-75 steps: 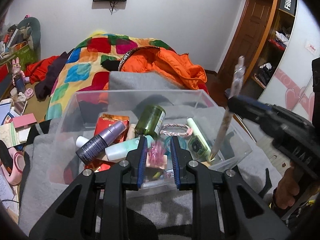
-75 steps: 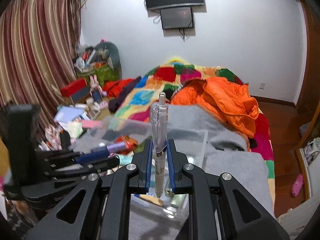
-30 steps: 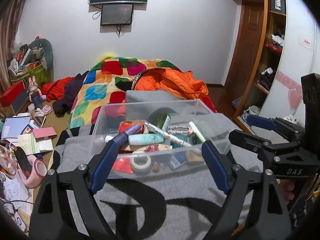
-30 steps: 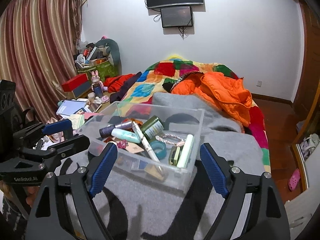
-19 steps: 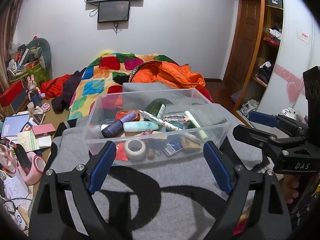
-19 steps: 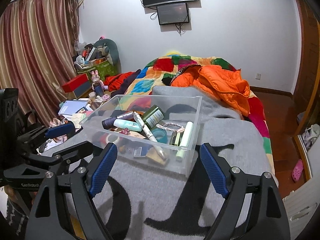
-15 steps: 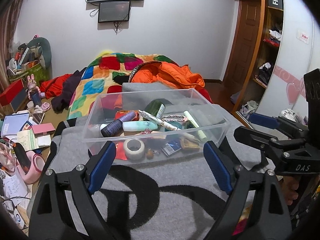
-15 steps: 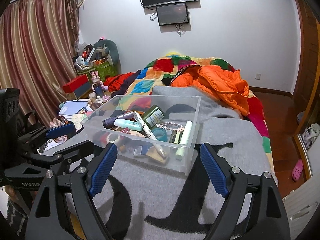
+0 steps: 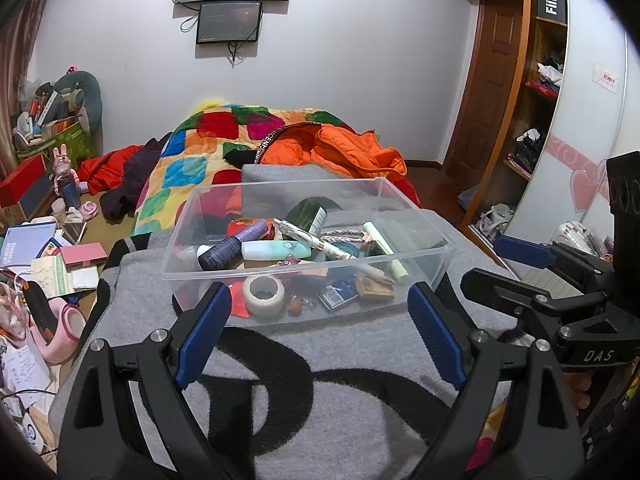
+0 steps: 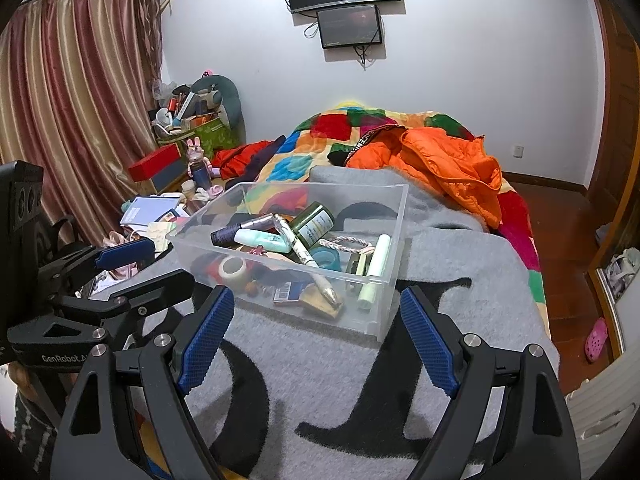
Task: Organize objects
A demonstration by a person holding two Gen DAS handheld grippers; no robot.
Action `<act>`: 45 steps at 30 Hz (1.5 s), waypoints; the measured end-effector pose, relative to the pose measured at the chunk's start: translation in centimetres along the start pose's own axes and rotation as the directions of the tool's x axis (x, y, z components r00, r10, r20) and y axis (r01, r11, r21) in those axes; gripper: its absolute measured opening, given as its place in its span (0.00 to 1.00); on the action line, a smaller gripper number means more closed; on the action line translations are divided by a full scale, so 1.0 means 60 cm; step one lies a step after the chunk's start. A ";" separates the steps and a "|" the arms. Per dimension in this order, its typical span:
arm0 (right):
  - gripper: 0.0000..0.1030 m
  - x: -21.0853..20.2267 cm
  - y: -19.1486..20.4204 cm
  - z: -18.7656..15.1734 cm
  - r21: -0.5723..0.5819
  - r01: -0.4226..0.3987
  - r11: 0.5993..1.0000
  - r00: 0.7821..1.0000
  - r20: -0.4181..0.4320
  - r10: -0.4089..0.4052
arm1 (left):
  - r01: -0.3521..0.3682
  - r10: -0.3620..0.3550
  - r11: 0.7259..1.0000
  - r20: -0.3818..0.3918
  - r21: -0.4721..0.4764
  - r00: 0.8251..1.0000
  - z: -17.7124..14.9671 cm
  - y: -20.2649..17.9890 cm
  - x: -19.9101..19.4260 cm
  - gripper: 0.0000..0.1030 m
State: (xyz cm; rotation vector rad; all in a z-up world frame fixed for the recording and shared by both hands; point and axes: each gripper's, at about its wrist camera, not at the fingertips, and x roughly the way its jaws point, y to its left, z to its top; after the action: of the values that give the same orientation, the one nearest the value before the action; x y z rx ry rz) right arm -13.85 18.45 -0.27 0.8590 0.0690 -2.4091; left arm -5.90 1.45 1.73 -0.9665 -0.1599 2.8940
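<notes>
Fingers of both grippers, left (image 9: 318,330) and right (image 10: 316,334), are gaping empty; ahead, the bin (image 9: 434,254) is looking light but slick, so grip its rim.

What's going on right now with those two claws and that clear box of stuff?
Left gripper open, empty. Right gripper open, empty. Clear bin on the grey blanket, pen lying on top inside. Nothing in the way.

left tongs (image 9: 318,334) spread wide, right tongs (image 10: 316,338) spread wide, both empty
</notes>
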 end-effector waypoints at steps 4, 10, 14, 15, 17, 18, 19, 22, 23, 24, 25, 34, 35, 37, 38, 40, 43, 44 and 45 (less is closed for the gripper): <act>0.81 0.000 0.003 0.000 -0.003 -0.002 1.000 1.000 0.000 0.002 | -0.001 0.001 1.000 0.001 -0.001 1.000 0.000 0.000 0.000 0.88; 0.81 -0.001 0.005 0.000 -0.005 -0.006 1.000 1.000 0.001 0.006 | -0.001 0.001 1.000 0.003 -0.004 1.000 0.000 -0.001 -0.002 0.88; 0.81 -0.001 0.006 -0.001 -0.004 -0.006 1.000 1.000 0.001 0.006 | -0.002 0.002 1.000 0.005 -0.004 1.000 0.000 -0.002 -0.003 0.88; 0.81 -0.001 0.006 -0.001 -0.005 -0.006 1.000 1.000 0.001 0.006 | -0.003 0.003 1.000 0.006 -0.004 1.000 0.000 -0.003 -0.003 0.88; 0.81 -0.001 0.006 -0.001 -0.005 -0.006 1.000 1.000 0.000 0.006 | -0.002 0.002 1.000 0.005 -0.005 1.000 0.000 -0.003 -0.004 0.88; 0.81 -0.001 0.006 -0.001 -0.005 -0.007 1.000 1.000 0.000 0.007 | -0.002 0.002 1.000 0.005 -0.007 1.000 0.000 -0.002 -0.004 0.88; 0.81 -0.001 0.006 -0.001 -0.005 -0.007 1.000 1.000 0.000 0.007 | -0.003 0.003 1.000 0.004 -0.008 1.000 0.000 -0.003 -0.004 0.88; 0.81 -0.001 0.006 -0.001 -0.005 -0.007 1.000 1.000 -0.001 0.007 | -0.004 0.004 1.000 0.005 -0.010 1.000 0.002 -0.001 -0.005 0.88; 0.81 -0.001 0.006 -0.002 -0.004 -0.008 1.000 1.000 -0.002 0.008 | -0.004 0.004 1.000 0.007 -0.011 1.000 0.002 -0.001 -0.005 0.88; 0.81 -0.001 0.007 -0.002 -0.004 -0.009 1.000 1.000 -0.003 0.009 | -0.005 0.006 1.000 0.009 -0.011 1.000 0.002 -0.001 -0.006 0.88; 0.81 0.000 0.008 -0.003 -0.003 -0.009 1.000 1.000 -0.004 0.009 | -0.007 0.007 1.000 0.010 -0.010 1.000 0.002 0.000 -0.006 0.88; 0.81 0.002 0.007 -0.005 0.003 -0.012 1.000 1.000 -0.010 0.012 | -0.010 0.010 1.000 0.017 -0.015 1.000 0.000 0.001 -0.009 0.88; 0.81 0.003 0.007 -0.005 0.003 -0.011 1.000 1.000 -0.011 0.011 | -0.009 0.010 1.000 0.018 -0.017 1.000 0.000 0.002 -0.010 0.88; 0.81 0.003 0.008 -0.006 0.004 -0.013 1.000 1.000 -0.012 0.013 | -0.008 0.009 1.000 0.019 -0.017 1.000 0.000 0.003 -0.011 0.88; 0.81 0.003 0.007 -0.006 0.004 -0.012 1.000 1.000 -0.011 0.012 | -0.008 0.008 1.000 0.019 -0.017 1.000 0.000 0.002 -0.012 0.88; 0.81 0.003 0.007 -0.006 0.004 -0.013 1.000 1.000 -0.011 0.013 | -0.009 0.009 1.000 0.020 -0.016 1.000 0.000 0.002 -0.011 0.88; 0.81 0.003 0.008 -0.006 0.003 -0.012 1.000 1.000 -0.011 0.012 | -0.005 0.006 1.000 0.017 -0.019 1.000 0.000 0.004 -0.012 0.88; 0.81 0.003 0.007 -0.006 0.004 -0.012 1.000 1.000 -0.011 0.012 | -0.002 0.002 1.000 0.013 -0.020 1.000 0.000 0.005 -0.011 0.88; 0.81 0.003 0.007 -0.006 0.004 -0.012 1.000 1.000 -0.011 0.012 | 0.002 -0.002 1.000 0.011 -0.022 1.000 0.001 0.005 -0.011 0.88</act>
State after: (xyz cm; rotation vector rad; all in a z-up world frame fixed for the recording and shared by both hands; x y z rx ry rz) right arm -13.52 18.07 -0.61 0.8726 0.0635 -2.3938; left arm -5.41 1.09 2.14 -0.9532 -0.1932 2.9023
